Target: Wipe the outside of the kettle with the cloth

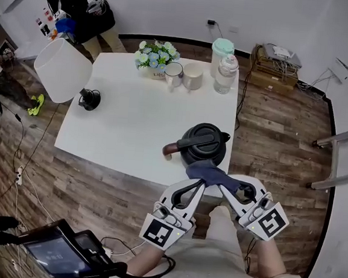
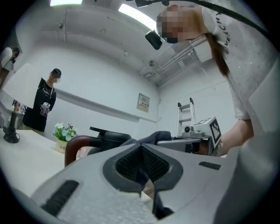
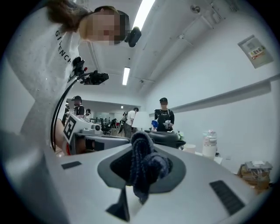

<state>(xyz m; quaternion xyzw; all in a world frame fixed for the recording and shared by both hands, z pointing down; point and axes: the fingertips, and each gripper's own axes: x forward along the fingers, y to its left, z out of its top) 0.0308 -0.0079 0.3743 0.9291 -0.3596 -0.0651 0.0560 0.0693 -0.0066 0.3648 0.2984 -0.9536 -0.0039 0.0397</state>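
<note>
A black kettle (image 1: 205,145) with a brown handle (image 1: 172,148) stands near the front edge of the white table (image 1: 127,125). A dark blue cloth (image 1: 214,174) lies against the kettle's near side, stretched between both grippers. My left gripper (image 1: 197,181) is shut on the cloth's left end, and my right gripper (image 1: 227,186) is shut on its right end. In the left gripper view the left gripper (image 2: 141,151) pinches a thin strand, with the cloth (image 2: 153,136) and the kettle (image 2: 109,136) just ahead. In the right gripper view a bunch of cloth (image 3: 144,168) fills the right gripper (image 3: 141,153).
At the table's far side stand a flower pot (image 1: 157,55), two mugs (image 1: 183,75) and two jars (image 1: 225,64). A white lamp (image 1: 62,71) stands at the left edge. A person (image 1: 82,6) stands beyond it. A ladder (image 1: 342,156) is at the right.
</note>
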